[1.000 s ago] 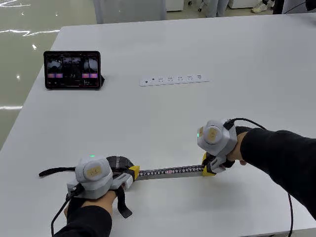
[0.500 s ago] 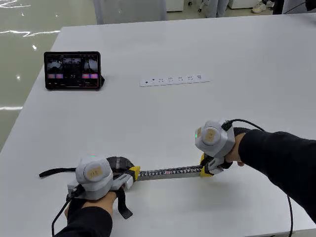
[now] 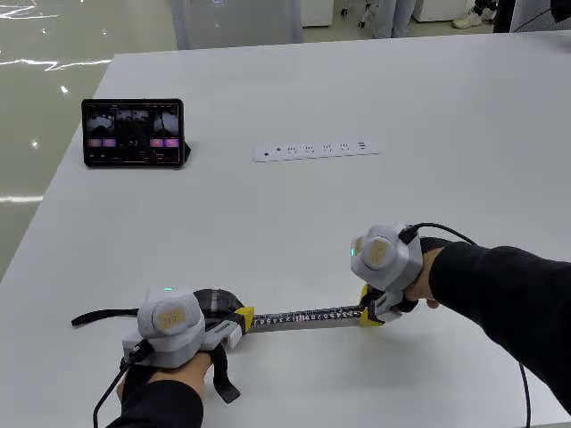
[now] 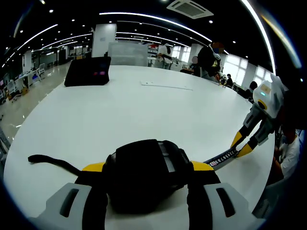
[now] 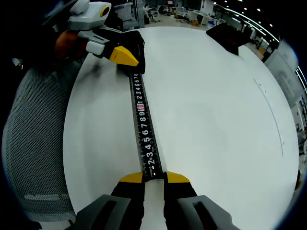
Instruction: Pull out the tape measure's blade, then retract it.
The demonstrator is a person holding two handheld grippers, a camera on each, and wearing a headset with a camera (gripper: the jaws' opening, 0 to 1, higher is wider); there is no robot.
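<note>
Looks to be partway through the task: clamps the tape measure's black case (image 4: pixel 141 175) between the yellow-tipped fingers (image 4: pixel 94 166) of the left gripper (image 3: pixel 235 323), one pressed against each flank, and pins it flat on the desk (image 3: pixel 375 98) close to the near edge, toward the near-left corner, with a black strap (image 3: pixel 100 315) trailing off toward the left edge. Pinches the free end of the blade (image 5: pixel 144 125) in the right gripper (image 5: pixel 153 178), tips drawn together on the very tip, farther along that same near edge toward the right. Shows a modest run of blade drawn out between the two grippers, lying flat on the desk, straight and untwisted, printed side up, with the low digits readable at the pinched end and climbing toward the case mouth. Reads, as a judgement, as the pull-out begun and at least partly done; cannot tell from this moment alone whether more length is meant to come out before the turn-around. Has the whole retraction left to do, judging by the blade lying exposed and its tip well apart from the case mouth. Calls for a steady hold on the case while the tip is walked back along the near edge, rather than a sudden release, to avoid a snap-back. Lies well apart from the tablet (image 3: pixel 133 132) by the left edge and the white power strip (image 3: pixel 310 150) nearer the middle, so meets no obstacle along the blade's line
</note>
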